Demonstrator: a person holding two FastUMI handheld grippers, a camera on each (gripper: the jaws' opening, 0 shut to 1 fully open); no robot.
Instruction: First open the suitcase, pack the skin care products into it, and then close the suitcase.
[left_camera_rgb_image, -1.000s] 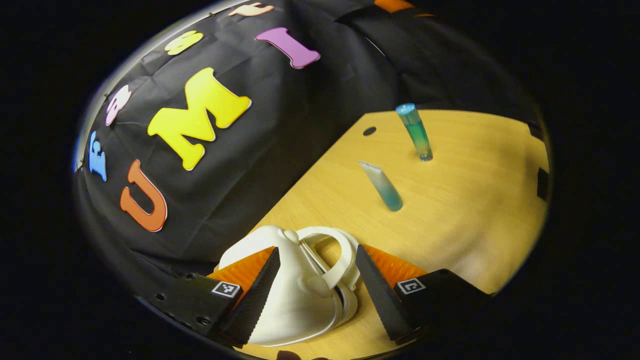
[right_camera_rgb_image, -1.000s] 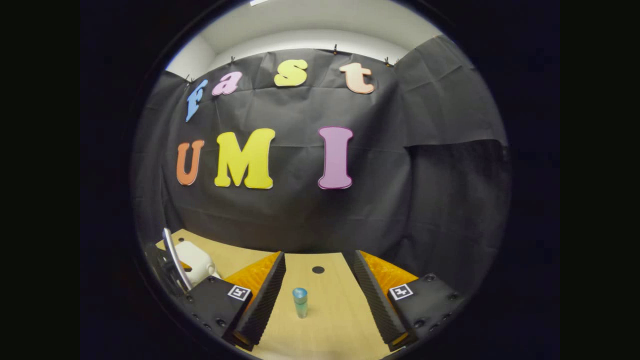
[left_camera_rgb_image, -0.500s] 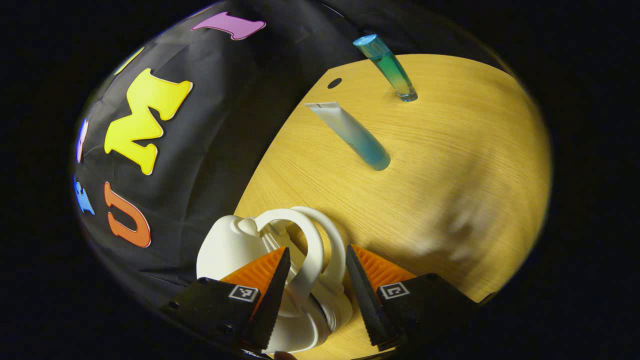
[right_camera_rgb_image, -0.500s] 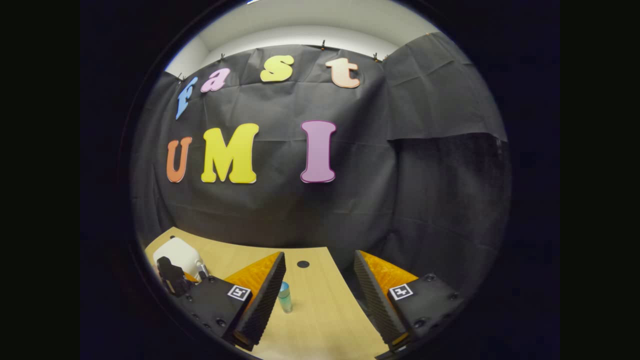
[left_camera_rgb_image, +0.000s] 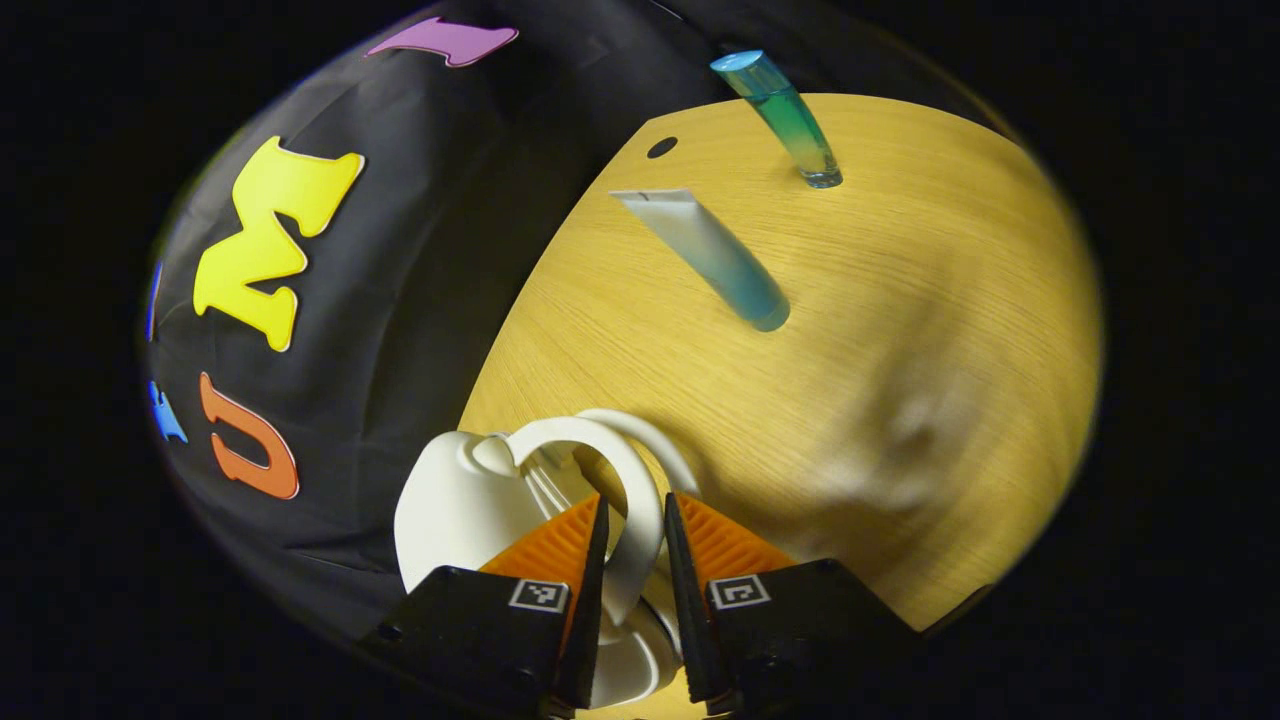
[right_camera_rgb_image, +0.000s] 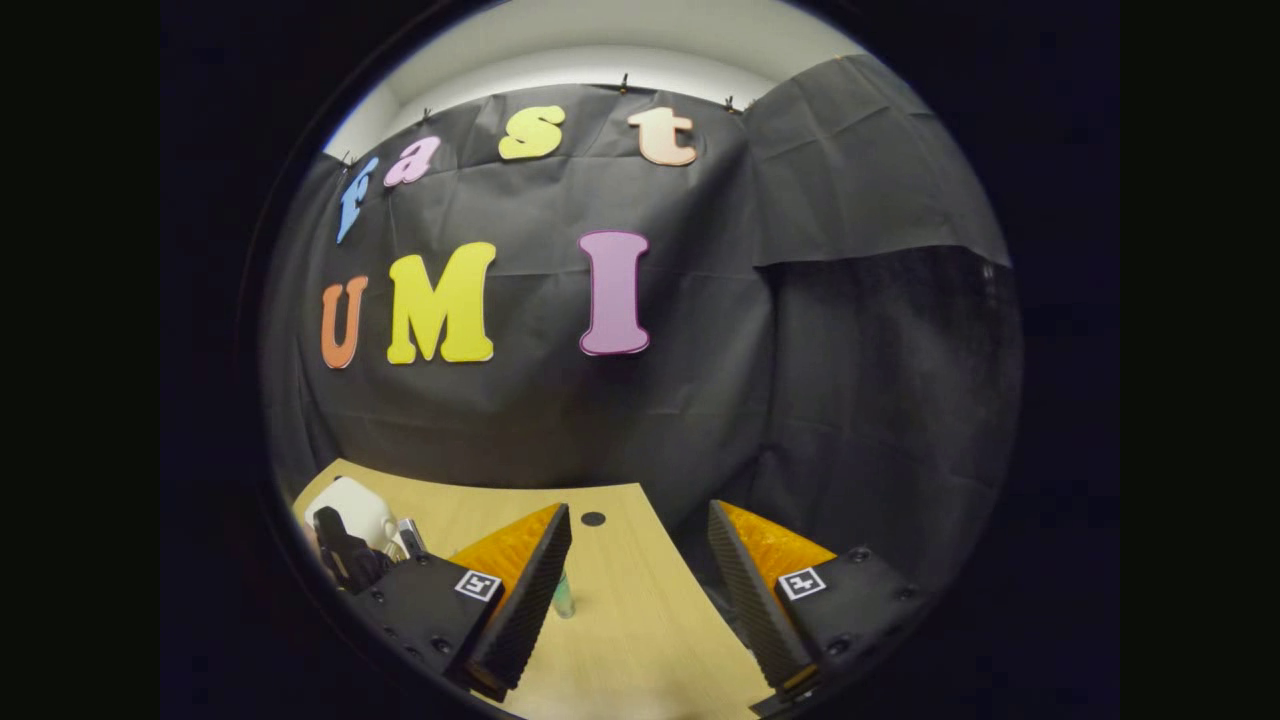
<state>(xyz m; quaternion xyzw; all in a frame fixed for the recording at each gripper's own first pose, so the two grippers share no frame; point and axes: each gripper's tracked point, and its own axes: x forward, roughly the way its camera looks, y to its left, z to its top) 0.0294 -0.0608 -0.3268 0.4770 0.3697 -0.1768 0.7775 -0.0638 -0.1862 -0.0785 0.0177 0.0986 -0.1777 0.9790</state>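
In the left gripper view a small white suitcase (left_camera_rgb_image: 450, 510) lies on the wooden table with its two looped handles facing me. My left gripper (left_camera_rgb_image: 634, 500) is shut on the nearer handle (left_camera_rgb_image: 640, 545), one finger on each side of the loop. Farther off on the table lies a blue-green tube (left_camera_rgb_image: 715, 262), and beyond it stands a teal bottle (left_camera_rgb_image: 790, 120). In the right gripper view my right gripper (right_camera_rgb_image: 638, 510) hangs open over the table with nothing between its fingers. The bottle (right_camera_rgb_image: 565, 598) peeks out beside its left finger. The suitcase (right_camera_rgb_image: 350, 505) sits at the far left.
The wooden table (left_camera_rgb_image: 900, 300) has a small dark hole (left_camera_rgb_image: 661, 147) near its back edge, against the black cloth wall. Bare tabletop stretches to the right of the tube and bottle. In the right gripper view the table's edge (right_camera_rgb_image: 660, 540) runs just left of the right finger.
My left gripper has moved down onto the suitcase and its fingers have come together on the handle. The right gripper has swung right, so the bottle slid left behind its left finger.
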